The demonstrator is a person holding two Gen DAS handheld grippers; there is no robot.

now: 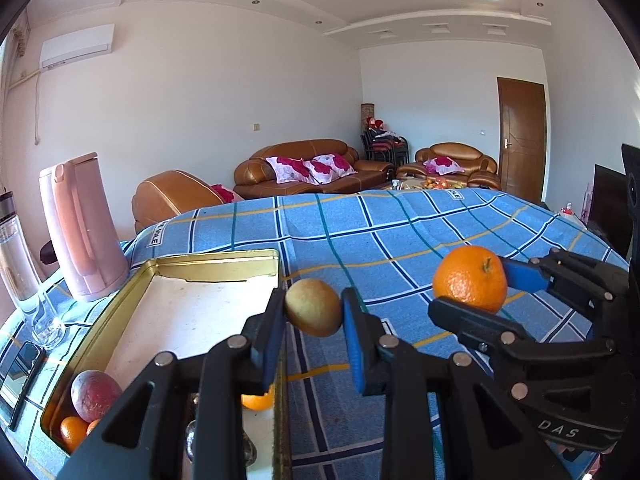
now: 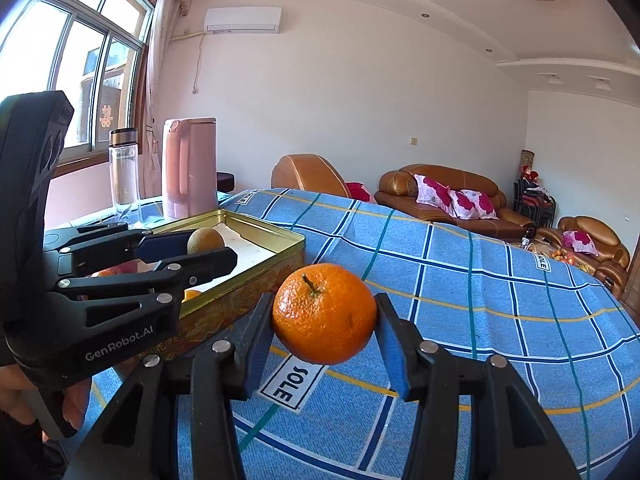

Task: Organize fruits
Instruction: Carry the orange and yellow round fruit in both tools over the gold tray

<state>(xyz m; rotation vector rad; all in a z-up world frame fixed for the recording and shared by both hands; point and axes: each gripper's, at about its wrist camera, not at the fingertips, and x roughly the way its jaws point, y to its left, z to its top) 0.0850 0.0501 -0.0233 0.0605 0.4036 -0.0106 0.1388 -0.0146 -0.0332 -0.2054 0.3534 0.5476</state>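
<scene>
My left gripper is shut on a yellow-green fruit and holds it in the air at the right edge of a gold tin tray. It also shows in the right wrist view with the fruit over the tray. My right gripper is shut on an orange mandarin, held above the blue checked cloth to the right of the tray. It also shows in the left wrist view with the mandarin. In the tray lie a reddish fruit and small mandarins.
A pink kettle and a clear bottle stand left of the tray; a phone lies at the left edge. The blue checked cloth covers the table. Brown sofas stand behind.
</scene>
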